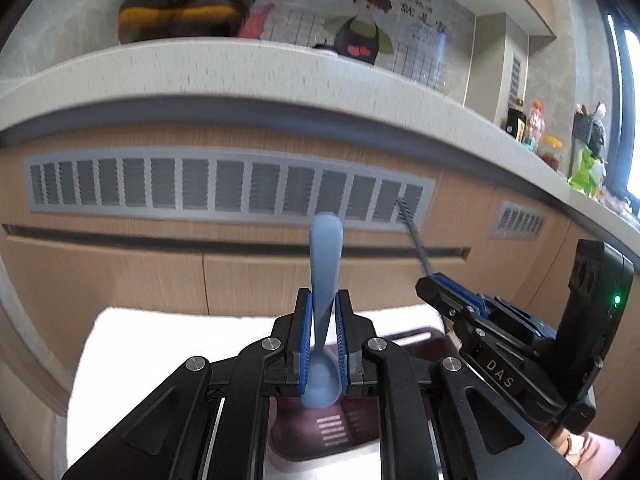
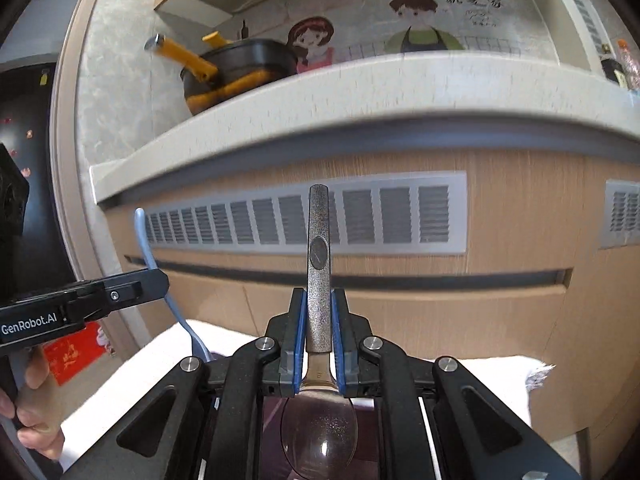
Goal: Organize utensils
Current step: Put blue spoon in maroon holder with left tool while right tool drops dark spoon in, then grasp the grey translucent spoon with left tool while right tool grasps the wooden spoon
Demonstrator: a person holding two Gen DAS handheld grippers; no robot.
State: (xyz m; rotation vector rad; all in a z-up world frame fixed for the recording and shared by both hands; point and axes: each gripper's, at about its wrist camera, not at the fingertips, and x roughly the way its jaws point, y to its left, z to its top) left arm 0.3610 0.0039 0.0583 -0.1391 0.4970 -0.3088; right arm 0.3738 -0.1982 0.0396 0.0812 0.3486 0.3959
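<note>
Item 1. Left gripper (image 1: 324,322): jaws narrow, pads clamped on a pale blue plastic spoon (image 1: 325,280), bowl nearest the camera, handle pointing away and up. Carried in the air above a dark maroon tray (image 1: 360,420) that lies on a white cloth (image 1: 160,340).

Item 2. Right gripper (image 2: 319,322): jaws narrow, holding a metal spoon (image 2: 319,272) by its speckled handle, bowl hanging over the same tray.

Item 3. Beyond: wooden cabinet front with a grey vent grille (image 1: 224,186); above it the table (image 1: 248,68), its edge carrying a black-and-yellow pot (image 1: 184,8) towards the left end.

Handling note: probably a carry toward a storage place, which neither view shows. Both spoons would be best kept level and apart, and released only once a bowl rests on something.

View note: the left wrist view alone shows jars and bottles (image 1: 552,140) along the table's far right. The right wrist view alone shows the metal spoon's bowl, and a person's hand (image 2: 36,412) on the left gripper's grip.
</note>
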